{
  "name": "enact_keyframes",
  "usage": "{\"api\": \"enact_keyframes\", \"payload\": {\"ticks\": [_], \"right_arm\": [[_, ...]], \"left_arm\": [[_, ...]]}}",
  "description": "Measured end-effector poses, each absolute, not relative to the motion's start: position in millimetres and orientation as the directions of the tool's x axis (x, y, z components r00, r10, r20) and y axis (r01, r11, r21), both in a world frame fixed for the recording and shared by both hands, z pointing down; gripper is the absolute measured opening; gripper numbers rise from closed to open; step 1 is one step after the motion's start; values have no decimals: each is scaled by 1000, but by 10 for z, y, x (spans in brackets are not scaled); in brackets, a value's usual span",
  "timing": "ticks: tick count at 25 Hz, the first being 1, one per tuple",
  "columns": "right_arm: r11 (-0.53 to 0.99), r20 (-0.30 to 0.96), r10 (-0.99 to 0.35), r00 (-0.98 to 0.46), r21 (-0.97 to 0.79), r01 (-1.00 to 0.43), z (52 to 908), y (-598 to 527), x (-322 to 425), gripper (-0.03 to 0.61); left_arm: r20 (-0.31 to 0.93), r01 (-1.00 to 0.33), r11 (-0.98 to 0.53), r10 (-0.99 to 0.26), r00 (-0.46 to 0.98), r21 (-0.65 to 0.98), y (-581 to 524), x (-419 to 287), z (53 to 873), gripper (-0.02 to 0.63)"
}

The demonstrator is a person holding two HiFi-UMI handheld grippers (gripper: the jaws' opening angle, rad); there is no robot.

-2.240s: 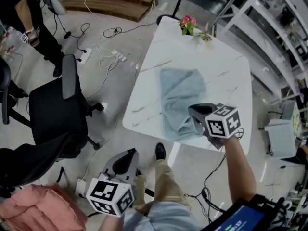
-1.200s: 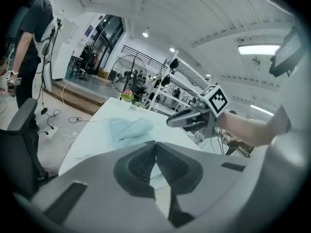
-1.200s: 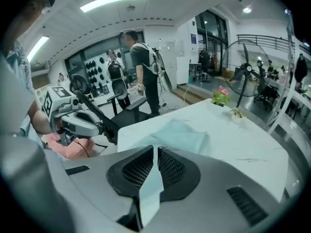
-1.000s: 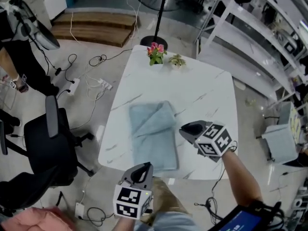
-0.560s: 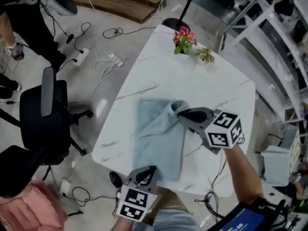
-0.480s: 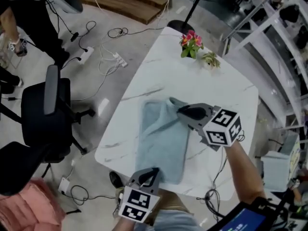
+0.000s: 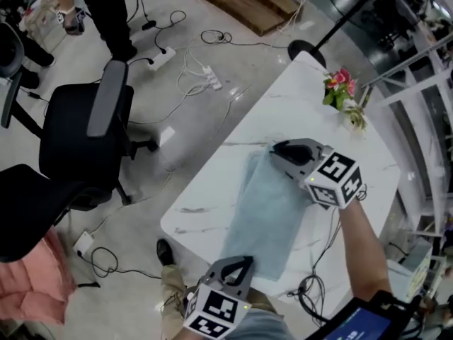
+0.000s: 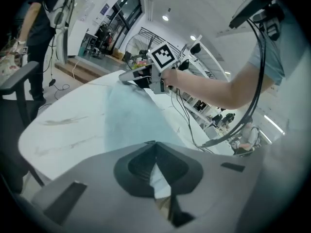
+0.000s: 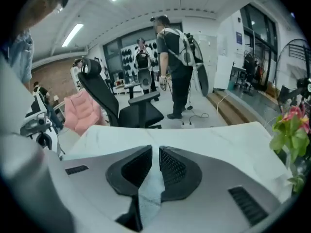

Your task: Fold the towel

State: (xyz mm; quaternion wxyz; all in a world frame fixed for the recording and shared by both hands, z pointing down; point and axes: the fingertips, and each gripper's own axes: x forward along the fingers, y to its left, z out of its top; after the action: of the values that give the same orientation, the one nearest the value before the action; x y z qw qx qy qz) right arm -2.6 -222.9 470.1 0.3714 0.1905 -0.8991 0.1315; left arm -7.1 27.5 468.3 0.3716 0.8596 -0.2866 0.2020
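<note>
**Head view:** A moment ago the pale blue terry towel (image 7: 272,211) lay on the white marble bench (image 7: 205,205) with a loose flap bunched over its upper half. You have since carried that flap out to the far end with your right hand-held gripper (image 7: 277,150). The cloth now lies as one long, smooth strip running from the near edge of the bench towards the far corner. Your left hand-held gripper (image 7: 244,262) has come in from off the bench and now sits at the strip's near end.

**Left gripper view:** The tips of the left hand-held gripper (image 8: 155,143) are together. A pale sliver shows just behind them, and I cannot tell whether it is the towel's edge or bare bench. The towel (image 8: 131,115) stretches flat ahead, up to your other gripper.

**Right gripper view:** The right hand-held gripper (image 9: 155,150) is narrow, with blue cloth (image 9: 151,188) pinched between its jaws. They have just been easing open, so you seem to be letting the far corner go.

The lengthwise fold looks done to me. What remains is probably to bring one short end over the other.
</note>
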Motion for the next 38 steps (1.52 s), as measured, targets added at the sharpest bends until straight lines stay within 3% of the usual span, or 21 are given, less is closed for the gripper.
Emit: {"api": "enact_keyframes", "payload": {"ticks": [4, 7, 8, 10, 13, 20, 30, 33, 38], "right_arm": [[890, 722, -238, -649, -106, -444, 4642, -2327, 36, 148], [885, 750, -229, -620, -104, -453, 4790, -2355, 57, 166], [887, 761, -236, -604, -85, -454, 4847, -2368, 57, 165], [895, 763, -271, -586, -25, -445, 4895, -2392, 43, 50], [885, 687, -341, -641, 6, -465, 4668, -2410, 20, 46], [894, 459, -425, -780, 76, -442, 3888, -2291, -120, 45], [974, 649, -222, -728, 118, -191, 4666, -2192, -970, 46], [980, 739, -192, -646, 111, -164, 5016, -2225, -973, 41], [976, 736, -116, -667, -42, -216, 5115, -2288, -1011, 58]], "left_arm": [[573, -756, -466, -495, 653, 459, 130, -537, 4498, 9], [641, -822, -388, -517, 568, 417, 126, -775, 4692, 16], [663, -829, -378, -500, 557, 412, 148, -795, 4797, 43], [697, -822, -380, -443, 565, 424, 208, -742, 4981, 85], [708, -810, -410, -411, 574, 419, 240, -622, 5040, 24], [646, -784, -430, -450, 617, 448, 406, -560, 4670, 17], [676, -803, -281, -435, 595, 526, 681, -708, 4964, 17], [671, -791, -226, -430, 605, 568, 668, -733, 5047, 17], [665, -789, -227, -434, 607, 571, 671, -763, 5151, 17]]}}
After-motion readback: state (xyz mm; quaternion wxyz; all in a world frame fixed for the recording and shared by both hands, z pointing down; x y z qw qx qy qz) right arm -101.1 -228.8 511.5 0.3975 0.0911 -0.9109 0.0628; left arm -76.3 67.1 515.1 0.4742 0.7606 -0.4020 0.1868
